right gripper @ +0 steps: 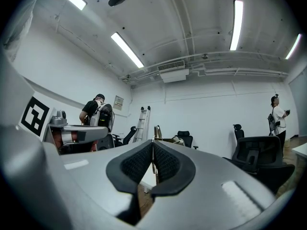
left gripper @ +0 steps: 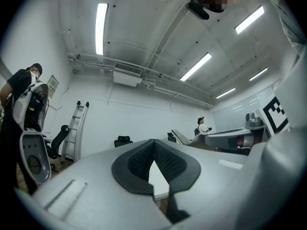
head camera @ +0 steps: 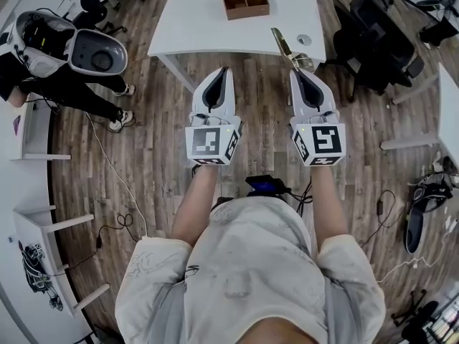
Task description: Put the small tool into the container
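The small tool (head camera: 282,45), a thin brass-coloured strip, is being pinched at its lower end by the right gripper (head camera: 295,71) and is sticking out past the fingertips, slanting up and to the left toward the table (head camera: 190,20). In the right gripper view the tool (right gripper: 156,132) is rising straight out of the seam where the dark ribbed fingers (right gripper: 169,164) are pressing together on it, so the right gripper (right gripper: 153,145) is clamping it with no gap showing beyond the strip itself. The tool is hanging in the air beyond the table's near edge, not touching the surface. The container (head camera: 247,11), a brown open box with inner dividers, is sitting on the white table well ahead of the right fingers and a little to their left. A small round object (head camera: 304,39) is lying on the table just beyond the tool's tip. The left gripper (head camera: 224,71) is being held level beside the right one, apart from it, and in its own view the left gripper (left gripper: 153,143) is showing its fingers (left gripper: 139,163) meeting at the tips with nothing between them. A black office chair (head camera: 376,31) is standing to the right of the table on the wooden floor (head camera: 143,156).
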The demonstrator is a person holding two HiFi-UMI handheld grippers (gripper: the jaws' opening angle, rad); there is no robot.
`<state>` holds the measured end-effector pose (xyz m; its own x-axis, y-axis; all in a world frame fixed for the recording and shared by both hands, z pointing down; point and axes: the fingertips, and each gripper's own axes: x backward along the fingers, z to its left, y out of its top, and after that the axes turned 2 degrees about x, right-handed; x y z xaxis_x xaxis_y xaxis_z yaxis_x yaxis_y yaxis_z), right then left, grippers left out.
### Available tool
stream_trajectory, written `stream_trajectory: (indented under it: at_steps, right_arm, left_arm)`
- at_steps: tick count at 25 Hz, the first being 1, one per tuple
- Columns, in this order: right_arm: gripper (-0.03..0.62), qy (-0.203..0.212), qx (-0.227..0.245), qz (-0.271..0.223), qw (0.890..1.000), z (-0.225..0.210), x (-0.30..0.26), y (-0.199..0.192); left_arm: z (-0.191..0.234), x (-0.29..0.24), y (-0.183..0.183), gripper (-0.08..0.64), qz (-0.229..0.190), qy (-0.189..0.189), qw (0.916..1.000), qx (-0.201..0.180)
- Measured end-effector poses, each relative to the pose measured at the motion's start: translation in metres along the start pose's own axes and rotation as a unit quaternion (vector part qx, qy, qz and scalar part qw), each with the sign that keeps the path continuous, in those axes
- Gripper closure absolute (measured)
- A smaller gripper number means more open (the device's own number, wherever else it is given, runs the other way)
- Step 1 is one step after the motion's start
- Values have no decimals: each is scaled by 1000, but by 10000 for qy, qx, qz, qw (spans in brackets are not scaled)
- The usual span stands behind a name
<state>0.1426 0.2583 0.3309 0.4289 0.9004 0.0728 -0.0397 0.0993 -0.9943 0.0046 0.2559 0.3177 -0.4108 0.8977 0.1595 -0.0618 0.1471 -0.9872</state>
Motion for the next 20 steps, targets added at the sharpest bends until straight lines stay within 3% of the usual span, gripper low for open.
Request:
stream_trajectory:
  at_steps: [10,20]
  right_arm:
    - [583,102,-81,-22,9999,-88,-81,-17]
    - [583,149,7,99,9998,-117,-223,-36]
  left_arm:
    - [6,-114,-20,561,59,103,9999,-98]
    - [95,-229,-43,561,17,83,10000,-20]
